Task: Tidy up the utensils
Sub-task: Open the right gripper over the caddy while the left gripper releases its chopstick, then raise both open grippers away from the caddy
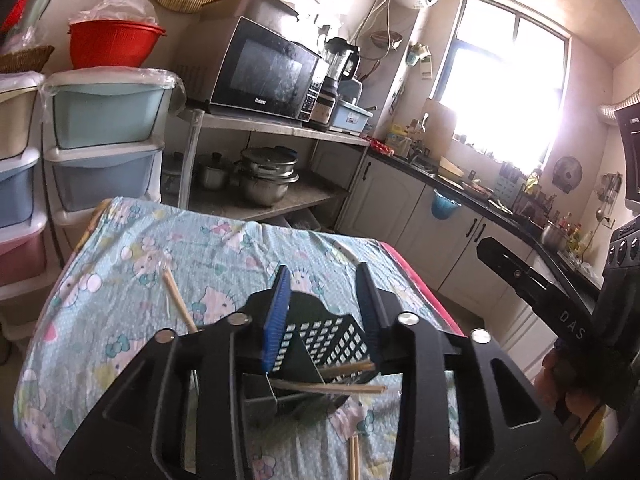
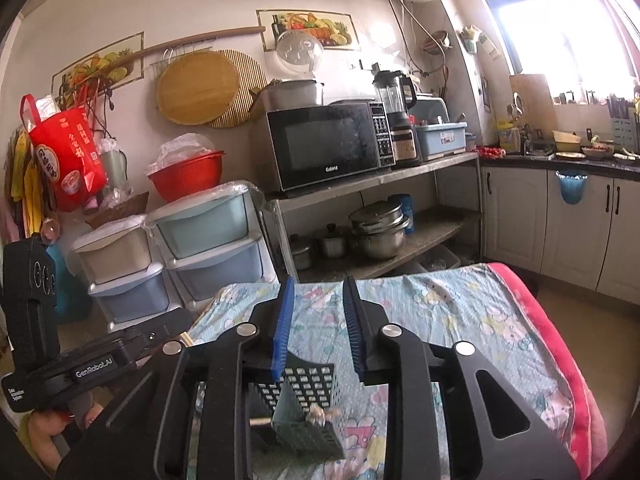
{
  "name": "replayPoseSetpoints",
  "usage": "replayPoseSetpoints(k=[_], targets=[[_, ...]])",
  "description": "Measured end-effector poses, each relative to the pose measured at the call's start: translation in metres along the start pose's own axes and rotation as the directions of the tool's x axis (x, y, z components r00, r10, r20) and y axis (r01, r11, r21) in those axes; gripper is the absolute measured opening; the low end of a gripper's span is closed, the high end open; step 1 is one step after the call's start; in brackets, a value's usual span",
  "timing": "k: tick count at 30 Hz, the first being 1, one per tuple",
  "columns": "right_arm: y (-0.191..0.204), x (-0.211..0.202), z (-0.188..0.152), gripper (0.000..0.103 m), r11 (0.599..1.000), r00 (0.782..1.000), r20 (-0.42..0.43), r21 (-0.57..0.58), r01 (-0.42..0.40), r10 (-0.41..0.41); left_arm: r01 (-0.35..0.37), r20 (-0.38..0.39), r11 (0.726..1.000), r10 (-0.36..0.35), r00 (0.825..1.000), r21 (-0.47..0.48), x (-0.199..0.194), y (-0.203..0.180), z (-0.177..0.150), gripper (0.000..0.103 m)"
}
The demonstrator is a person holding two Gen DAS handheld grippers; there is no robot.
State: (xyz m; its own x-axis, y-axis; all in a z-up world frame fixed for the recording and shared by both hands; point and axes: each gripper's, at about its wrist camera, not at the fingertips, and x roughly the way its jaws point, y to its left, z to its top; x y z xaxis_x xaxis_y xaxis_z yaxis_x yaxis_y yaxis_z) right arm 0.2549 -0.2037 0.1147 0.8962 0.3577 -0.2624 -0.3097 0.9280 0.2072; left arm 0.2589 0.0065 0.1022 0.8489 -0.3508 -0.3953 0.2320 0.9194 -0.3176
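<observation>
A black perforated utensil basket [image 1: 332, 336] stands on the cartoon-print tablecloth [image 1: 160, 248]. Wooden chopsticks [image 1: 332, 388] lie slanted inside it. My left gripper [image 1: 323, 270] hovers just above the basket, jaws apart, with nothing pressed between the blue pads [image 1: 276, 320]. One loose chopstick [image 1: 178, 298] lies on the cloth to the left, and a pair [image 1: 354, 456] lies near the bottom edge. In the right wrist view my right gripper [image 2: 319, 282] is open over the same basket [image 2: 308, 392], and a blurred pale utensil [image 2: 320, 416] shows inside.
Behind the table stand a metal shelf [image 2: 400, 172] with a microwave [image 2: 324, 144] and pots [image 2: 376, 232], stacked plastic drawers [image 1: 104, 148] and a kitchen counter [image 1: 460, 184]. The table's red edge [image 2: 552, 340] runs along the right. A hand [image 1: 568, 384] holds the other gripper.
</observation>
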Motion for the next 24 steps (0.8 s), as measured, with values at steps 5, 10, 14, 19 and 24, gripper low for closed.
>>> replayPoseSetpoints(k=[5, 10, 14, 19, 24], targets=[[-0.001, -0.003, -0.011, 0.031, 1.0, 0.999, -0.035, 0.014, 0.0, 0.001, -0.003, -0.03, 1.0, 0.003, 1.0, -0.004, -0.002, 0.002, -0.01, 0.041], [-0.002, -0.006, -0.018, 0.035, 1.0, 0.998, -0.063, 0.02, 0.002, -0.001, -0.023, -0.039, 1.0, 0.022, 0.999, -0.003, -0.007, 0.003, -0.019, 0.048], [-0.001, -0.01, -0.024, 0.038, 1.0, 0.997, -0.079, 0.021, 0.002, -0.001, -0.028, -0.048, 1.0, 0.028, 0.998, -0.007, -0.011, 0.003, -0.025, 0.054], [0.0, -0.017, -0.031, 0.043, 1.0, 0.996, -0.091, 0.016, -0.002, 0.004, -0.03, -0.045, 1.0, 0.03, 0.999, -0.008, -0.018, 0.003, -0.03, 0.062], [0.001, -0.026, -0.039, 0.048, 1.0, 0.994, -0.109, 0.012, -0.005, 0.006, -0.026, -0.053, 1.0, 0.025, 0.998, -0.018, -0.022, 0.005, -0.035, 0.072]])
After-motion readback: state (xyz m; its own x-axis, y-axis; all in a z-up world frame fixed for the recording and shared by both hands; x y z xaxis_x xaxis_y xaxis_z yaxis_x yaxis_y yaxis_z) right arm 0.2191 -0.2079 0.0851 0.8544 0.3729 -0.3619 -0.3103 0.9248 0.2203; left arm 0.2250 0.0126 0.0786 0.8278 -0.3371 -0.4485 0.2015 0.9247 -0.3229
